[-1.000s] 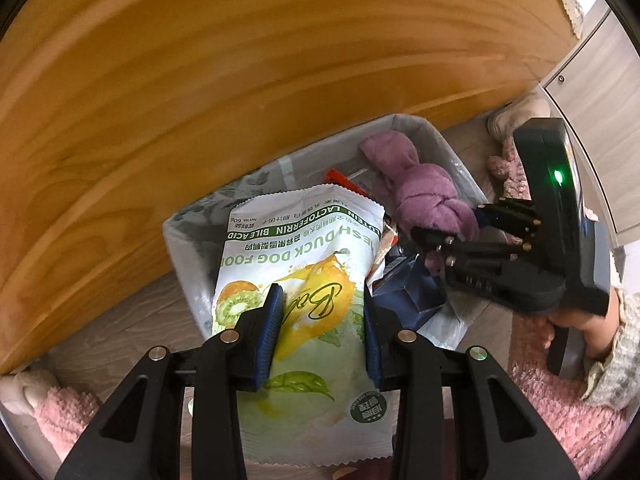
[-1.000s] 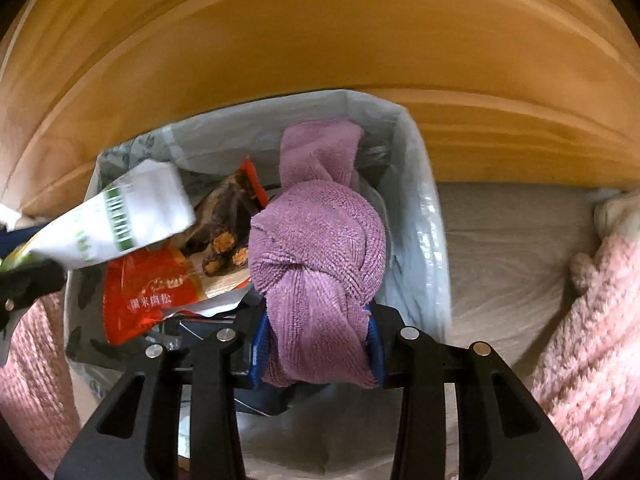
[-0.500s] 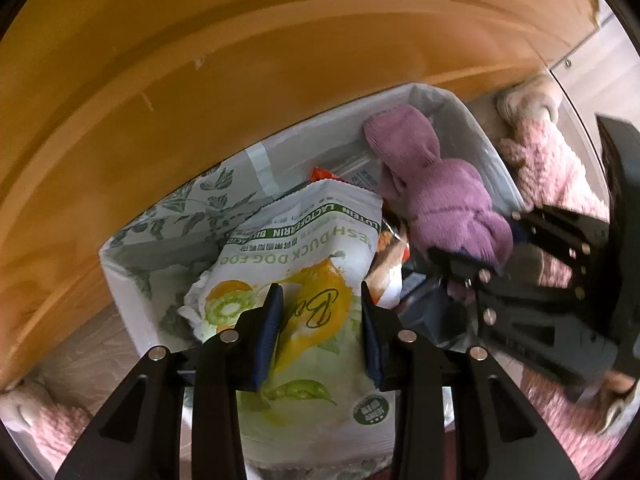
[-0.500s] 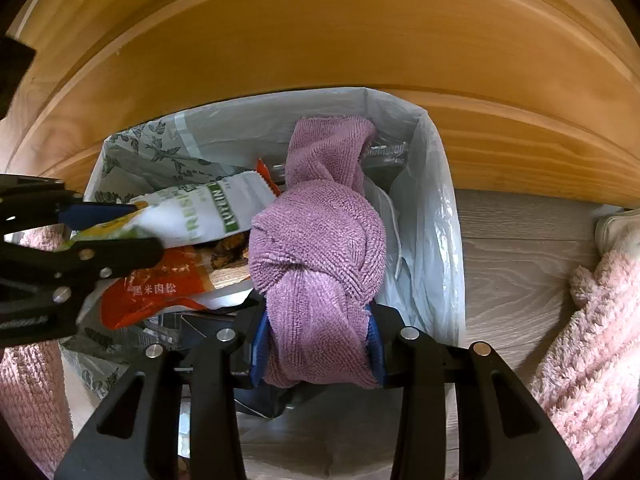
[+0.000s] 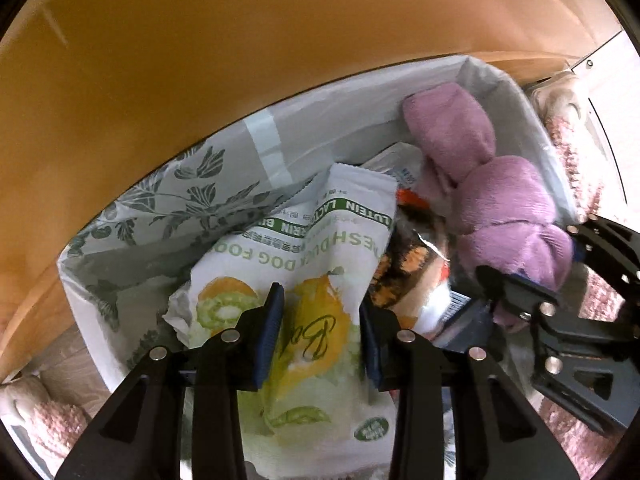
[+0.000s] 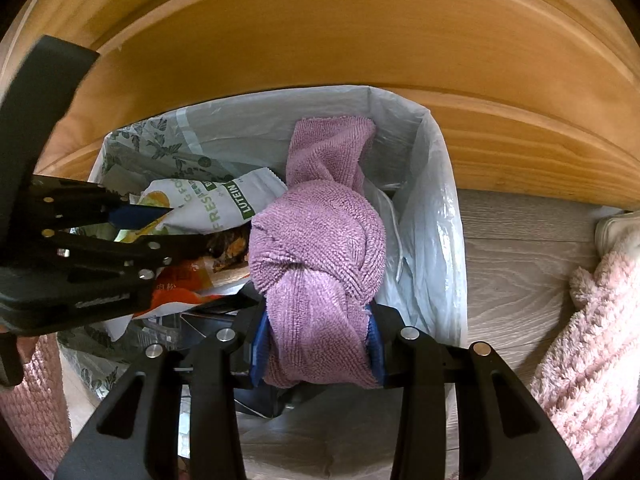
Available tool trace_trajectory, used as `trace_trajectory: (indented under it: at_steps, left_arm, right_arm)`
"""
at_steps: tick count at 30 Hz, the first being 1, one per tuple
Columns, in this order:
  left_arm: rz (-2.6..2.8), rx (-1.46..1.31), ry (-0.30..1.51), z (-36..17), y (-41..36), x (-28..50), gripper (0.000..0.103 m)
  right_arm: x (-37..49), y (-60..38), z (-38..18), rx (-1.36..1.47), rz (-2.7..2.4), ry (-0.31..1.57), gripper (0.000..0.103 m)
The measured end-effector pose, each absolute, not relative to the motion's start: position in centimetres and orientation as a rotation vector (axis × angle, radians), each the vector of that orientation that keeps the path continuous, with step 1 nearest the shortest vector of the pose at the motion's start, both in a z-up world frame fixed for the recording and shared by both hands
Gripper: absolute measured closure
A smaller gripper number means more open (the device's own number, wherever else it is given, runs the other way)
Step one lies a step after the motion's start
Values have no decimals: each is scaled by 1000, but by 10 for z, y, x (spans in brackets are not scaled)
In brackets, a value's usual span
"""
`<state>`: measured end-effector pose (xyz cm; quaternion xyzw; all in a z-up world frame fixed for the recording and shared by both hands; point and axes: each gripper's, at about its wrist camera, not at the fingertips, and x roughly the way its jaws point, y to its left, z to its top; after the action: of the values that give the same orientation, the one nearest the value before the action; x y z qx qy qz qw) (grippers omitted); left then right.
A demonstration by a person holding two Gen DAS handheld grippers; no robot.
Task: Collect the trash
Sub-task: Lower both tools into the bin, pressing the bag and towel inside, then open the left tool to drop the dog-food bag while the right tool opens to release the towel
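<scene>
Left gripper (image 5: 320,330), seen from its own wrist camera, pinches a white dog food pouch (image 5: 304,264) between its two blue pads, one pressed on each side of the printed fruit picture. The pouch reaches forward from the fingertips into a waste bin lined with a pale plastic bag (image 5: 168,208) that has a grey leaf print; the pouch's torn top edge lies inside the bin's rim. Green lettering on the pouch reads upside down from this side.

Right gripper (image 6: 316,344) clamps a knotted purple towel (image 6: 320,248) between its blue pads. The towel's knot sits just ahead of the fingertips, and its loose end stretches further forward over the bin's contents toward the far wall of the liner (image 6: 432,208).

From the right wrist camera, the left gripper (image 6: 160,224) enters from the left side, with the pouch (image 6: 224,204) held just left of the towel, touching or nearly touching it. Below the pouch, nearer this camera, lie a brown snack wrapper (image 6: 228,246) and a red-orange packet (image 6: 180,288), both inside the bin.

From the left wrist camera, the towel (image 5: 492,204) lies to the right of the pouch, with the right gripper (image 5: 532,276) beyond it at the right edge.

Ahead of both tools, past the bin, stands curved light wooden furniture (image 6: 320,32). Grey wood-grain floor (image 6: 520,280) and a pink fluffy rug (image 6: 592,340) lie to the right of the right gripper.
</scene>
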<state>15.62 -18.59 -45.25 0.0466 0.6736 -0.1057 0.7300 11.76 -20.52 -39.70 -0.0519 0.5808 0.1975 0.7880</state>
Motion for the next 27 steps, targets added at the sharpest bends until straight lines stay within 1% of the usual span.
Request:
trace_trajectory:
  at_steps: [2, 3, 4, 6, 8, 9, 10, 12, 14, 16, 19, 22, 24, 25, 27]
  left_arm:
    - [-217, 85, 1500, -460, -180, 162, 73]
    - [-210, 64, 1509, -462, -175, 164, 73]
    - [-211, 65, 1504, -465, -179, 165, 72]
    - [-211, 46, 1500, -463, -178, 165, 69]
    - [-226, 6, 1475, -453, -174, 161, 60]
    - [-235, -5, 1463, -447, -169, 158, 57]
    - [-231, -1, 1447, -442, -167, 156, 51]
    - [-243, -2, 1436, -435, -163, 150, 47]
    - [-236, 12, 1427, -431, -162, 147, 34]
    - [-237, 16, 1409, -425, -160, 142, 33]
    - [-222, 13, 1393, -416, -158, 137, 26]
    - [-216, -2, 1377, -405, -155, 136, 26]
    - [-210, -1, 1368, -398, -154, 137, 23]
    - [-202, 1, 1363, -395, -153, 137, 19]
    - [-195, -6, 1354, -389, -152, 136, 18]
  right_arm:
    - [118, -204, -399, -115, 425, 1250, 64]
    - [118, -204, -400, -116, 425, 1250, 64]
    - [117, -204, -400, -117, 425, 1250, 64]
    - [117, -204, -401, -113, 425, 1250, 64]
    - [118, -204, -401, -106, 427, 1249, 63]
    - [118, -204, -401, -106, 428, 1249, 63]
    - [118, -204, -401, -107, 430, 1249, 62]
    - [117, -204, -400, -106, 434, 1250, 60]
    - [116, -204, -399, -105, 436, 1250, 59]
    - [116, -204, -398, -100, 436, 1249, 58]
    - [116, -207, -395, -87, 436, 1249, 57]
    - [117, -210, -391, -70, 440, 1241, 55]
    - [116, -212, -389, -65, 441, 1234, 54]
    - [116, -213, -389, -65, 442, 1233, 54]
    - [115, -215, -388, -64, 441, 1233, 54]
